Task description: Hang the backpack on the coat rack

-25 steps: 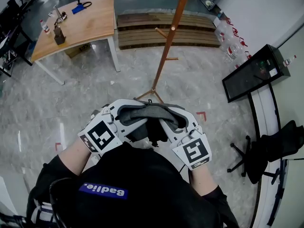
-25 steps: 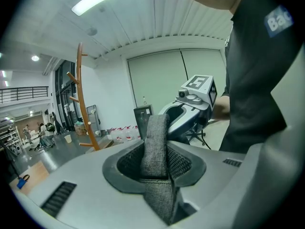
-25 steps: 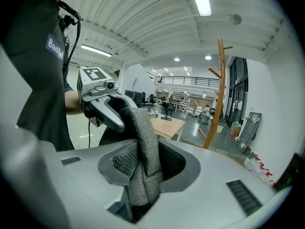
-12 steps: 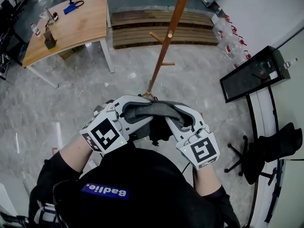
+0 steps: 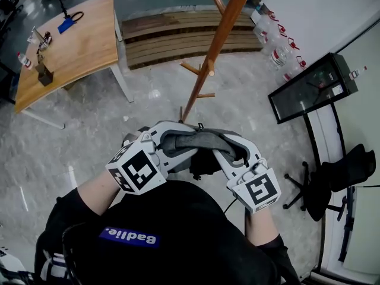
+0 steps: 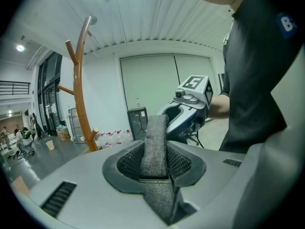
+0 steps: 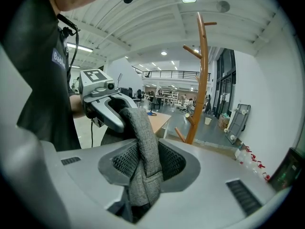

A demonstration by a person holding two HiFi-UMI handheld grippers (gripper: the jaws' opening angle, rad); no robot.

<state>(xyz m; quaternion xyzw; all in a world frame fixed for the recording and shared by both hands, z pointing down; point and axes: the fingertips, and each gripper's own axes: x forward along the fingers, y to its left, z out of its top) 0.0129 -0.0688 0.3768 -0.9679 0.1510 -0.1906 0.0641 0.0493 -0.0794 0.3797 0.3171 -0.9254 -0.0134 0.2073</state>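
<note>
A grey fabric backpack strap (image 5: 199, 139) stretches between my two grippers in front of the person's chest; the dark bag (image 5: 202, 162) hangs below it, mostly hidden. My left gripper (image 5: 168, 142) is shut on the strap's left end (image 6: 155, 149). On the right end (image 7: 145, 156) of the strap my right gripper (image 5: 233, 147) is shut. The wooden coat rack (image 5: 217, 46) rises just ahead, its pole and pegs (image 5: 190, 68) standing beyond the strap. It also shows as the coat rack (image 6: 81, 85) at left in the left gripper view and the coat rack (image 7: 200, 80) in the right gripper view.
A wooden table (image 5: 65, 46) with small items stands at the far left. Slatted wooden pallets (image 5: 178, 34) lie behind the rack. A black monitor (image 5: 306, 88) on a stand, bottles (image 5: 279, 46) and an office chair (image 5: 341, 171) sit at the right.
Both grippers, with the strap held between them, have moved forward toward the coat rack, whose base now lies just beyond the strap. The grip has not changed.
</note>
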